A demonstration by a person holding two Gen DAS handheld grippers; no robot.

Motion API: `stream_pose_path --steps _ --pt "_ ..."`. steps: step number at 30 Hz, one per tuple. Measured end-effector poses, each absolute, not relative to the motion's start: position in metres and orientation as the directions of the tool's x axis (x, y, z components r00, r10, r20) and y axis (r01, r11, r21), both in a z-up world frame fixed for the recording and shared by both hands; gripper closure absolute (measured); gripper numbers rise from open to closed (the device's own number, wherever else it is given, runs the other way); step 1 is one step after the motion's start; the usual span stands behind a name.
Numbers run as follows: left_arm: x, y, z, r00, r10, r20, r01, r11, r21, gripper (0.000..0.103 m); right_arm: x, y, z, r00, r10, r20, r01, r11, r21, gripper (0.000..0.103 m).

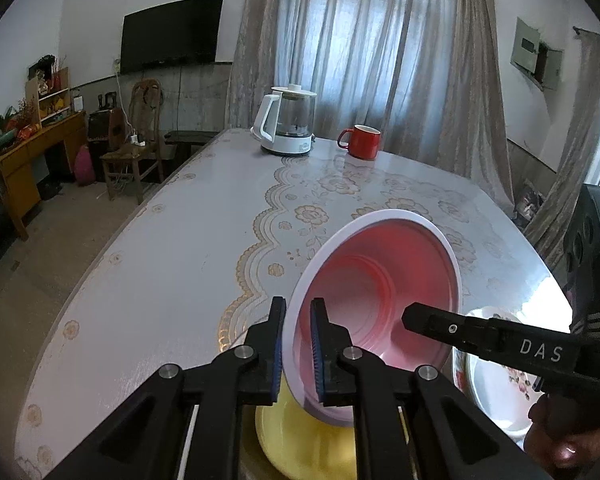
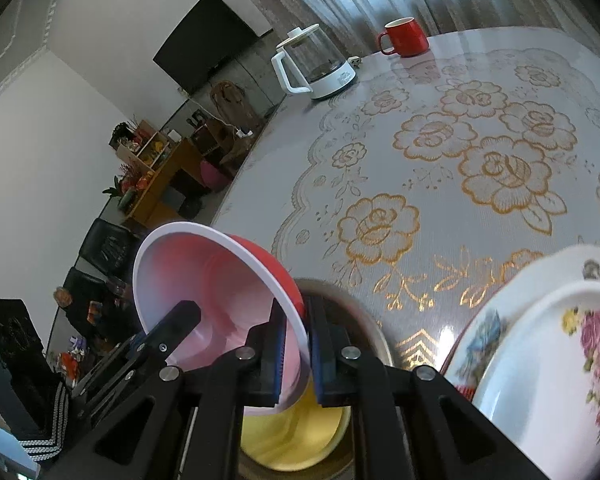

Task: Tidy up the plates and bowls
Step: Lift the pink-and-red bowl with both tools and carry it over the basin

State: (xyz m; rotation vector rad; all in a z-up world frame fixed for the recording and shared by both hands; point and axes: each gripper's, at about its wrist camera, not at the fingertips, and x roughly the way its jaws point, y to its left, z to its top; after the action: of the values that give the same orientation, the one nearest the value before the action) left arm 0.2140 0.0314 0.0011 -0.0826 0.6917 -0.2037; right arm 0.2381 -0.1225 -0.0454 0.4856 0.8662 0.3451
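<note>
the table (image 1: 172, 248) fills most of both views, covered in a pale cloth with gold roses under a glossy sheet. at its far end stand a white kettle (image 1: 286, 120) with a glass body and, just beside it, a red mug (image 1: 362, 142).

the red bowl (image 1: 380, 280), pink inside with a white rim, hangs tilted above the near part of the table, its mouth turned away from the person. the left gripper (image 1: 298, 356) pinches its rim on one side, one blue pad inside the bowl and one outside, fingers narrow and closed on the rim. the right gripper (image 2: 298, 356) clamps the opposite side of the rim the same way, fingers narrow around it. each gripper shows in the other's view as a black finger reaching into the bowl.

right below the red bowl sits a yellow bowl (image 2: 300, 436), partly hidden by the grippers. to its right lie two floral plates (image 2: 540, 360), overlapping, the nearer one on top
</note>
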Motion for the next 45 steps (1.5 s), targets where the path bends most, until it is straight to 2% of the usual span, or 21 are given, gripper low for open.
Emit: stream_pose_path --steps 26,38,45 --pt "0.169 0.032 -0.005 0.752 -0.219 -0.621 0.168 0.976 -0.141 0.086 0.199 -0.124 -0.056 0.596 0.503 -0.626 -0.087 0.815 0.573 0.092" --pt "0.165 0.046 -0.026 0.689 -0.274 -0.671 0.164 0.961 -0.224 0.086 0.184 -0.111 -0.057 0.592 0.455 -0.666 -0.121 0.866 0.484 0.090" --pt "0.163 0.044 -0.036 0.674 -0.265 -0.689 0.166 0.964 -0.208 0.086 0.185 -0.112 -0.067 0.575 0.450 -0.683 -0.106 0.869 0.483 0.089"
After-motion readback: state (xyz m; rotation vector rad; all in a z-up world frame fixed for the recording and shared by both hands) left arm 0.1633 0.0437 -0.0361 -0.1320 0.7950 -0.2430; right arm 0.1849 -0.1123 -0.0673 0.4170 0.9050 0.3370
